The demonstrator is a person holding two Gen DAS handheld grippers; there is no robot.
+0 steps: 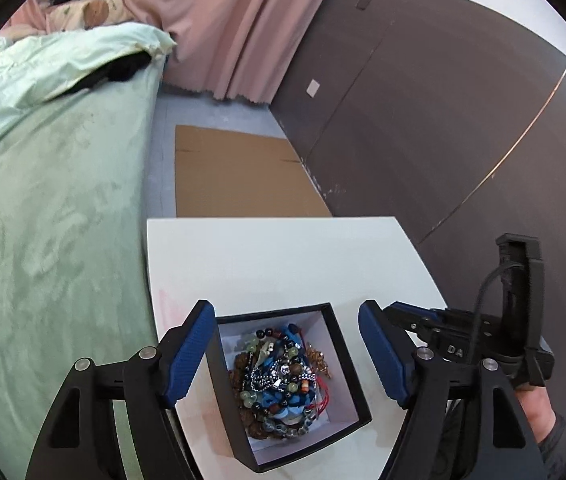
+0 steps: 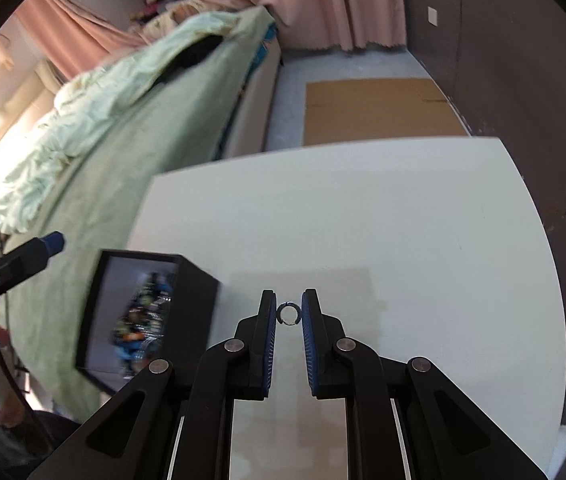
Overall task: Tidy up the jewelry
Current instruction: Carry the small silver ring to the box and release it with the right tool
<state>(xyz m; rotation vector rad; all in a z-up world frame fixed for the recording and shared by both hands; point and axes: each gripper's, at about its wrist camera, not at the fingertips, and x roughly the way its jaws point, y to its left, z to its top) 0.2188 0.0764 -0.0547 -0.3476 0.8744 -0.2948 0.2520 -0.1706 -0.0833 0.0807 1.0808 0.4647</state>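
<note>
Beside the green bed, the white desk is carrying a jewelry box at its left edge under the released left gripper, while the right gripper, well right of it, is pinching a small ring.

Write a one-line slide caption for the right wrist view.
Right gripper pinches a small ring over the white table, beside the black box of beads.
</note>
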